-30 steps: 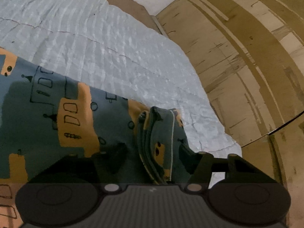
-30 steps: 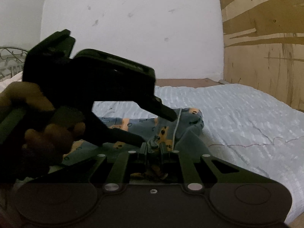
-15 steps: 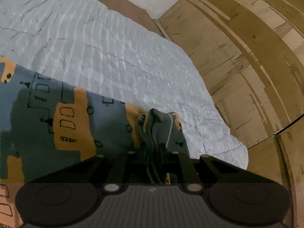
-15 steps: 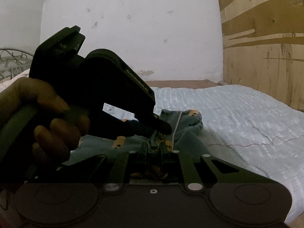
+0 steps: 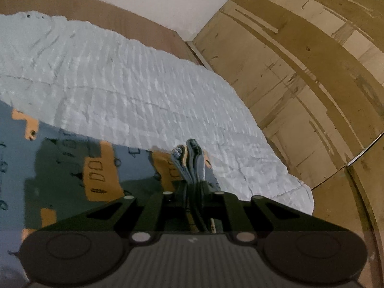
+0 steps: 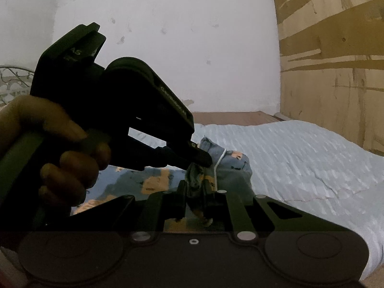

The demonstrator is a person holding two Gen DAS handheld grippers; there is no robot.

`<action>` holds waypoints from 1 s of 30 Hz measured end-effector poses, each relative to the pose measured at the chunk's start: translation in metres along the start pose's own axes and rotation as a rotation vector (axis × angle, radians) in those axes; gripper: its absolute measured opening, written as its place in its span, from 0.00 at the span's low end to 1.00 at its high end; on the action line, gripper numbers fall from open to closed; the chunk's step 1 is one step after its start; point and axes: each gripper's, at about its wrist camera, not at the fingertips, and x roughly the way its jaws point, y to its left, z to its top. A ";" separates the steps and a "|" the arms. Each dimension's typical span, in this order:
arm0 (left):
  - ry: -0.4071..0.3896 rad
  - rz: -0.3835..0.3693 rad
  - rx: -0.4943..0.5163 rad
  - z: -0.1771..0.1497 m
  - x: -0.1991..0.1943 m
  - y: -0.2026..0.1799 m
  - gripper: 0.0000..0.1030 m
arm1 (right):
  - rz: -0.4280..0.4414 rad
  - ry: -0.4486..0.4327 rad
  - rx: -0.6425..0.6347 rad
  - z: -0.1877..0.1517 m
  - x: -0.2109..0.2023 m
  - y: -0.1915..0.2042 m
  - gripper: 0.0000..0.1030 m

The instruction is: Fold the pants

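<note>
both claws, left claw and right claw, clamp one bunched end of the pants above the bed; thick layers could slip free if tugged unevenly.

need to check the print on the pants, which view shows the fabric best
The left wrist view: the pants spread wide across the bed, orange patches and dark outlines clear. In the right wrist view the left gripper and hand cover most of them; only a bunched end shows.

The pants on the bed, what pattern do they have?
The pants are grey-blue with orange vehicle shapes outlined in black, clearest in the left wrist view.
</note>
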 end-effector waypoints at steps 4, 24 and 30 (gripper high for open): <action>-0.019 0.019 0.010 0.004 -0.018 0.002 0.10 | 0.031 -0.006 -0.006 0.006 -0.003 0.012 0.12; -0.085 0.125 -0.051 0.012 -0.103 0.073 0.10 | 0.242 0.025 -0.071 0.021 0.009 0.090 0.12; -0.098 0.163 -0.075 0.011 -0.123 0.099 0.10 | 0.301 0.045 -0.099 0.021 0.019 0.114 0.13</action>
